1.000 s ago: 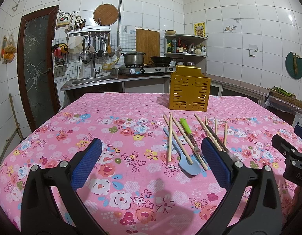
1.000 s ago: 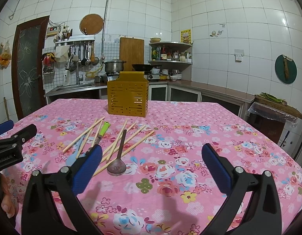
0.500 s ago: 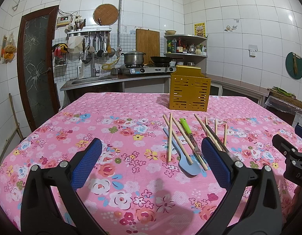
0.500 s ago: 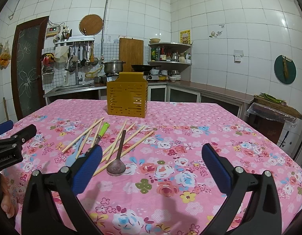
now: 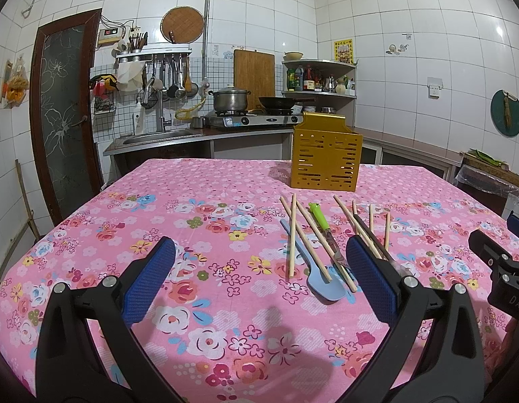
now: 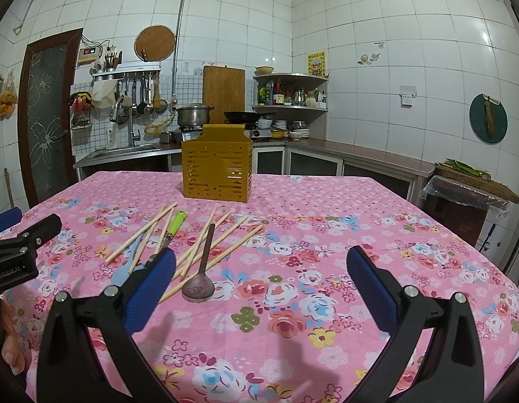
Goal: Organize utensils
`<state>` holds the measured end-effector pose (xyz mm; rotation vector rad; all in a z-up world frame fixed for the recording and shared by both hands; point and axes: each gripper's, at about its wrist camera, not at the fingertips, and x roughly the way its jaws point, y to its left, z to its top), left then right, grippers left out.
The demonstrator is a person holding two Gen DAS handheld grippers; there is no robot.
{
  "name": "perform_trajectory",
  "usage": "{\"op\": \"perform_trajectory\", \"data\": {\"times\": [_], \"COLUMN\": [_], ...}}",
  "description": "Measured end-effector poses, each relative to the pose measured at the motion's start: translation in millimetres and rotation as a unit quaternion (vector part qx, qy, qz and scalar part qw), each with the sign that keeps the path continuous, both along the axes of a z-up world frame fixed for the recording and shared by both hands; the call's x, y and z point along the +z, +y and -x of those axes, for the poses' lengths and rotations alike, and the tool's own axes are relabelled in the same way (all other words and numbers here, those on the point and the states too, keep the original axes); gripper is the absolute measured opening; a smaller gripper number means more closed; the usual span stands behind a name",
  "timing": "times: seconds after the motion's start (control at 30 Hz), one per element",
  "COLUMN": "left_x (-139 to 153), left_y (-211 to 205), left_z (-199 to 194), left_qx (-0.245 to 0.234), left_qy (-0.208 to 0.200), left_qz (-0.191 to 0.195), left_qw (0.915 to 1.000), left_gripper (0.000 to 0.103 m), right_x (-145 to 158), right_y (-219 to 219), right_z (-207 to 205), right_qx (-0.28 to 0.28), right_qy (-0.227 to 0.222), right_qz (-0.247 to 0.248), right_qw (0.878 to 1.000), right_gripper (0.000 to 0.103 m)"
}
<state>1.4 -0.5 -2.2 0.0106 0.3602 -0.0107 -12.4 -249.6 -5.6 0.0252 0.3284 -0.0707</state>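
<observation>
Bench covered in pink floral cloth, kitchen counter and white tiled walls behind. Left tool hangs low over the near edge, blue-padded fingers spread wide, nothing between them. Right tool likewise spread wide and empty, over the cloth to the right of the utensil scatter. Yellow perforated metal utensil holder stands upright toward the far side of the bench, apart from the loose utensils. Between holder and tools, a loose pile: pale wooden chopsticks fanned and crossing one another; a light blue silicone spatula lying flat, blade toward the camera, with chopsticks across its handle; a green-handled knife lying among the chopsticks, handle toward the holder. In the right wrist view a dark brown long-handled spoon lies bowl-near, handle resting over the chopsticks, just right of the right tool's left finger. The left tool's body shows at that view's left edge, with part of a hand beneath it.
</observation>
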Motion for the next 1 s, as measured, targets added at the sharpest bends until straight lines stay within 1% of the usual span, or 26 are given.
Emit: {"op": "perform_trajectory", "data": {"times": [0.73,0.9,1.0], "left_x": [-0.1,3.1,10.2], "left_y": [0.2,-4.2,-3.0], "left_z": [-0.1,-5.7,-12.9], "left_qx": [0.001,-0.003,-0.004], "left_qy": [0.001,0.025,0.038], "left_qz": [0.000,-0.014,-0.019], "left_qw": [1.0000,0.9996,0.9991], "left_gripper": [0.098,0.098,0.098], "right_x": [0.9,6.8,13.1], "right_y": [-1.0,-1.7,-2.1], "right_z": [0.0,-3.3,-10.8], "right_qx": [-0.001,0.008,0.017], "right_qy": [-0.001,0.013,0.018], "right_qz": [0.001,-0.001,-0.003], "right_qw": [1.000,1.000,1.000], "right_gripper": [0.099,0.099,0.099]}}
